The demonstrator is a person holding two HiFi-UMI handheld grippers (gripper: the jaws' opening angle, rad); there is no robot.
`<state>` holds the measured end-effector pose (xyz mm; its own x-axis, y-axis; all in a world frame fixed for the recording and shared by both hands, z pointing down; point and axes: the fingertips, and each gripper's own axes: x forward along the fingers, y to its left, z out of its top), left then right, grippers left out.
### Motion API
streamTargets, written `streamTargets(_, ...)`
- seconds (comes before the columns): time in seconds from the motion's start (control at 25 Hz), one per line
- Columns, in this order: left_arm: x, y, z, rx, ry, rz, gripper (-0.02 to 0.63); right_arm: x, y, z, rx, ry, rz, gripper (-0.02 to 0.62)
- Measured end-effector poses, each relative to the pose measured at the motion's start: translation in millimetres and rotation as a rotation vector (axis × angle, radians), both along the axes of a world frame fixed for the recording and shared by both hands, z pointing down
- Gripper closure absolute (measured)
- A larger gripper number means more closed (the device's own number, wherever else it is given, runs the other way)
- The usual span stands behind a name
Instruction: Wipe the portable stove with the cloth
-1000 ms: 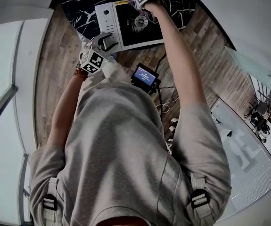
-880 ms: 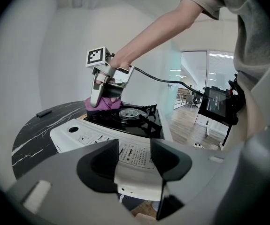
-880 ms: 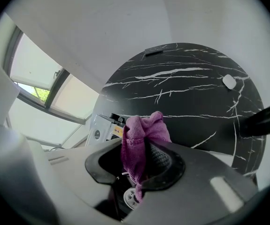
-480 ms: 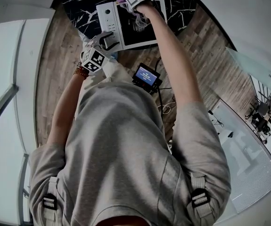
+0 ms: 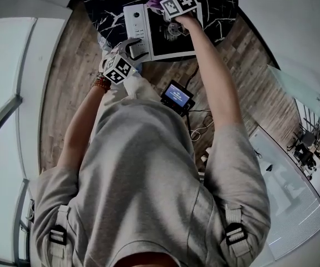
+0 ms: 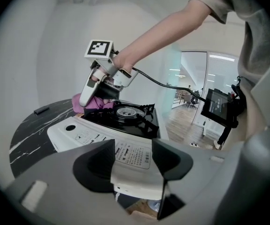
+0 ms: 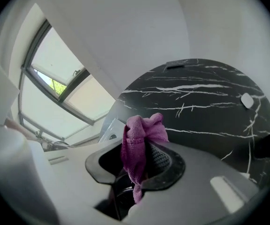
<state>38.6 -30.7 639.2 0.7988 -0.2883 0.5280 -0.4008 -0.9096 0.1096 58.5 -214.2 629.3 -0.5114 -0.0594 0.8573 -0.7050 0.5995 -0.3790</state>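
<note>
Purple cloth [image 7: 142,137] is bunched between the fingers [image 7: 165,165] of the right gripper [image 7: 139,168], which are clenched on it. A rumpled tuft stands up above the pads and a narrow tail hangs below them. In the left gripper view the cloth's lower folds touch the far left corner of the black cooktop, just beside the round burner [image 6: 125,111] and its pan supports. The right gripper tilts steeply down over that corner, its marker cube on top, with the person's bare forearm [image 5: 210,65] reaching across above the stove.

The left gripper [image 6: 132,161] has its fingers clamped on the near edge of the portable stove [image 5: 137,26], at the white control panel. The white body fills the gap from one pad to the other, though the fingers have just been easing slightly apart. The printed labels and a round knob on that panel lie beyond the fingertips.

The stove lies flat on a round desk [image 5: 107,10] of black stone with white veins. Its white panel is at the left in the head view and its dark cooktop is on the right. A small lit monitor [image 5: 177,96] on a stand sits near the desk's near edge, above the wood-plank floor [image 5: 65,65], with a cable trailing beside it
</note>
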Motion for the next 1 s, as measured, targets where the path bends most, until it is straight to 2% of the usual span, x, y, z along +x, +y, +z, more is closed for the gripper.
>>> streamTargets(0.16, -10.8, 0.3, -1.1, 0.012, -0.012, -0.043, 0.377, -14.3, -7.3, -24.6, 0.14, -0.069, -0.094, 0.482)
streamTargets(0.24, -16.4, 1.7, 0.3, 0.021, -0.012, -0.067, 0.377, -30.0, -10.4, -35.7, 0.205, -0.069, -0.168, 0.482)
streamTargets(0.4, -17.0, 9.5, 1.8, -0.015, 0.002, -0.103, 0.341, -70.3, 8.7, -35.8, 0.29, 0.018, -0.425, 0.48)
streamTargets(0.56, -16.4, 12.7, 0.5, -0.016, -0.008, -0.105, 0.336, -90.1, 29.5, -10.8, 0.285, 0.125, -0.621, 0.48)
streamTargets(0.64, -19.4, 16.8, 1.7, -0.009, -0.017, -0.098, 0.336, -89.3, 32.6, -0.3, 0.264, 0.178, -0.649, 0.482)
streamTargets(0.8, -21.7, 19.7, 2.0, 0.009, -0.02, -0.102, 0.328, -97.0, 35.8, 0.7, 0.237, 0.155, -0.643, 0.483)
streamTargets(1.0, -22.0, 19.7, 4.1, 0.019, -0.019, -0.104, 0.328, -86.2, 47.9, 2.8, 0.223, 0.19, -0.658, 0.483)
